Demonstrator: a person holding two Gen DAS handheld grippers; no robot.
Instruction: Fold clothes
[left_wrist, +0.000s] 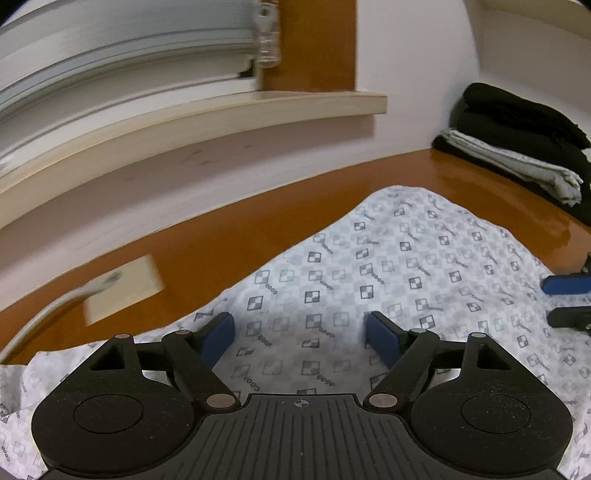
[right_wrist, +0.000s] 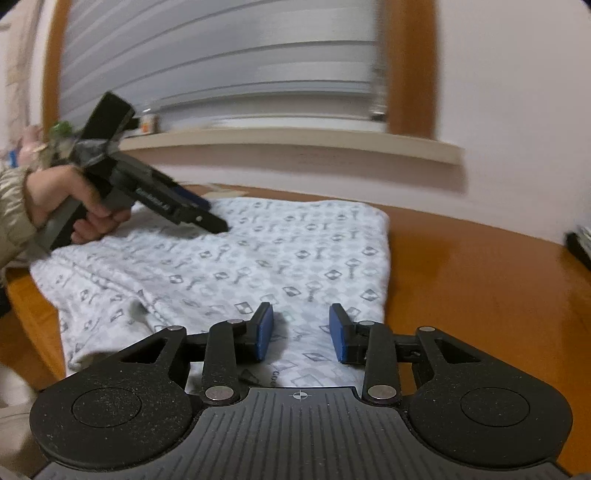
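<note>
Item: patterned white garment (right_wrist: 258, 258), lying flattened on the orange counter (right_wrist: 480, 280), beneath and ahead of both sets of fingers. Left gripper (left_wrist: 300, 339): fingers apart, empty. Right gripper (right_wrist: 301, 330): fingers apart, empty, above the near hem. Risks: a pinch taking only the top layer, dragging creases; cloth sliding on glossy counter; stack of folded clothes (left_wrist: 517, 147) nearby being nudged.

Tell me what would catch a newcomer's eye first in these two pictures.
First, the white patterned garment spread across the orange-brown table, filling the middle of both views. Next, both grippers hanging open over it: the right gripper near its front edge, the left gripper further left, held in a hand. A stack of folded dark clothes sits at the far right against the wall.
</note>
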